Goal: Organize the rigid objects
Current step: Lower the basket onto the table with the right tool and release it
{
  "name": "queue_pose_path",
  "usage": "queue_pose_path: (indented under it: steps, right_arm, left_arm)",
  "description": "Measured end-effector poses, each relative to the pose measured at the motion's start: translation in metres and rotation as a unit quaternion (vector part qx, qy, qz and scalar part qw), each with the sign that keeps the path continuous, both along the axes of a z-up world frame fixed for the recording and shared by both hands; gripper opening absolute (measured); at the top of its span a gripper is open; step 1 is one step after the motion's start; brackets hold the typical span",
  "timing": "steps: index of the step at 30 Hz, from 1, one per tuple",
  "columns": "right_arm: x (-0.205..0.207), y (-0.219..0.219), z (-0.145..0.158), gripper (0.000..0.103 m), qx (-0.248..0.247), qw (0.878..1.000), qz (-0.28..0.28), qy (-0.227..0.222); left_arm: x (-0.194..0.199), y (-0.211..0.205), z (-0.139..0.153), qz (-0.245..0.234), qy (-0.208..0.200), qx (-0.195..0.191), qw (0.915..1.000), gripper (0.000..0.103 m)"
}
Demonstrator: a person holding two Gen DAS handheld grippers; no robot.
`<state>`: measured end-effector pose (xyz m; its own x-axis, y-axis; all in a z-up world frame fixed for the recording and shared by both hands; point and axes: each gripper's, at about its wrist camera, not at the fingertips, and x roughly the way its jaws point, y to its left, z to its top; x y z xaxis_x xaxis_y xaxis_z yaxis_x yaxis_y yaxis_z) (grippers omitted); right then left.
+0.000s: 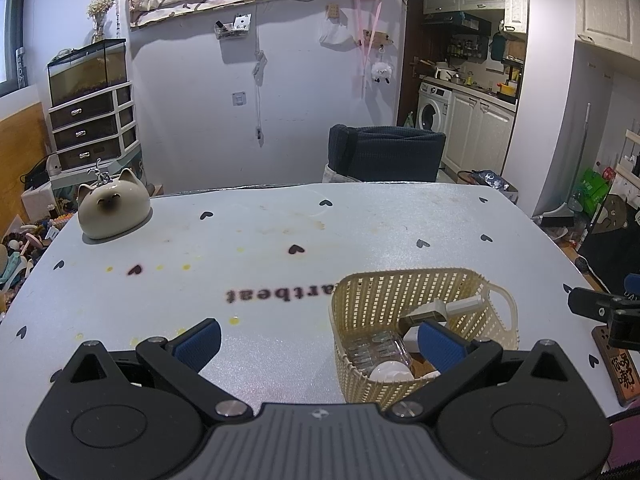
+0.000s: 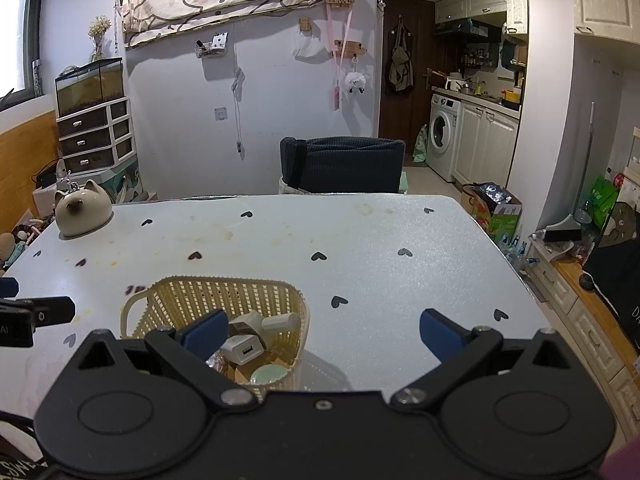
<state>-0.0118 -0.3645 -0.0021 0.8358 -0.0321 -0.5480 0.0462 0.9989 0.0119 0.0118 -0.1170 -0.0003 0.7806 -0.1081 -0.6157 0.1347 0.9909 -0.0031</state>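
Left gripper (image 1: 320, 342) jaws spread wide, right gripper (image 2: 324, 334) likewise, both level, empty

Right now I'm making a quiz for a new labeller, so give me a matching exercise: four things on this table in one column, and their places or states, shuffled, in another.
Things:
1. cream woven plastic basket
2. beige ceramic cat-shaped pot
3. white USB charger cube
4. left hand-held gripper

Places or states:
A. far left corner of the white heart-print table
B. open, holding nothing
C. lying inside the basket
D. near edge of the table, holding small items

Pairs: 1-D, 2-A, 3-C, 4-B
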Motion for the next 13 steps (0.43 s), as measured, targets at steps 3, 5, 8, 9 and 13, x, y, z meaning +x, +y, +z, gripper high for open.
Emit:
queue_pose_path:
  steps: [3,5,8,9,13]
  right_arm:
    - [0.0000,-0.0001,-0.0001,0.103,0.000,1.000,0.001,0.000]
    - [0.0005,-0.0008,-0.0001,0.103,0.001,1.000,0.001,0.001]
    - [0.0009,-0.0018,-0.0009,0.103,0.001,1.000,0.000,0.001]
    - [0.0009,-0.0014,-0.0007,0.103,0.001,1.000,0.001,0.001]
    - [0.0009,-0.0016,-0.0006,0.103,0.001,1.000,0.001,0.001]
  left_arm:
    - [0.0001,0.0003,0.0000,0.000,0.000,0.000,1.0000,0.103]
    - [0.0002,0.0002,-0.0001,0.000,0.000,0.000,1.0000,0.103]
    - [0.0003,0.0003,-0.0002,0.000,0.000,0.000,1.0000,0.103]
    - [0.0003,0.0004,-0.0001,0.000,0.000,0.000,1.0000,0.103]
    - [0.0005,0.0004,-0.0001,0.000,0.000,0.000,1.0000,0.103]
